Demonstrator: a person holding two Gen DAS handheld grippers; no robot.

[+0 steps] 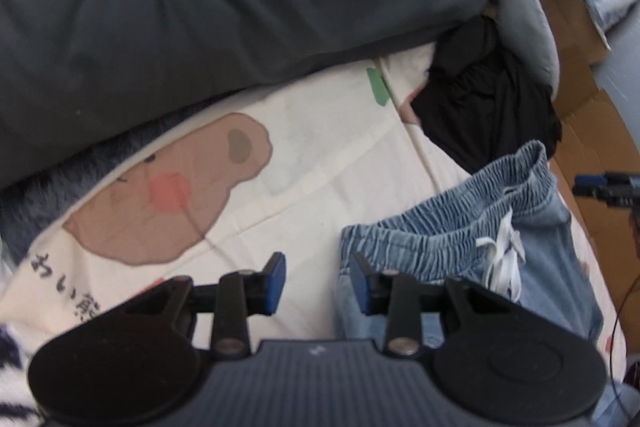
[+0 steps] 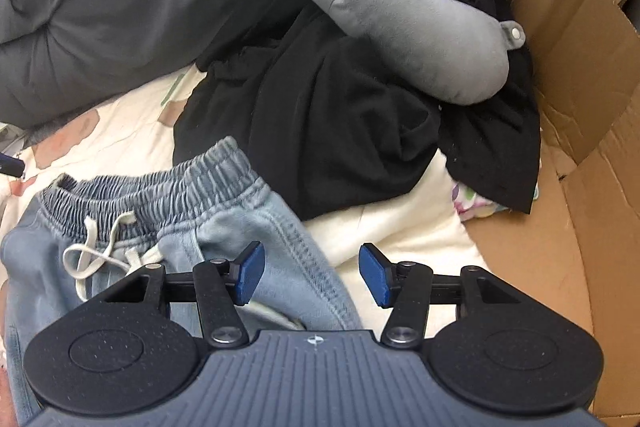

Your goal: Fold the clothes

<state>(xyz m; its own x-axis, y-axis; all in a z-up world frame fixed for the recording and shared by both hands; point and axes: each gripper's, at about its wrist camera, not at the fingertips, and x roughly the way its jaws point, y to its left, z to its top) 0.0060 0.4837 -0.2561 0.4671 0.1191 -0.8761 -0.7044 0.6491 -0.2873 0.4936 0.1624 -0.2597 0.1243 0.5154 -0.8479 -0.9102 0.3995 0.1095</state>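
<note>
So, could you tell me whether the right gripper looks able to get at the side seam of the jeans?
Probably yes: the right gripper has its jaws open with the jeans seam running up between them, and nothing covers it.

Both wrist views close, looking down — share jeans [image 1: 460, 227] [image 2: 168, 211].

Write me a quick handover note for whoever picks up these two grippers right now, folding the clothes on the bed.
Left gripper: open, empty, at the left end of the jeans' waistband.
Right gripper: open, empty, over the right edge of the jeans.
Jeans: light blue, elastic waistband and white drawstring, lying on the cream bedsheet, rumpled at the waist, not yet folded as far as these views show.
Black garment: heaped behind the jeans, partly under a grey neck pillow, beside the cardboard box.
Done: no finished fold visible.
Left: probably grip the waistband, flatten and fold the jeans, then the black garment.
</note>
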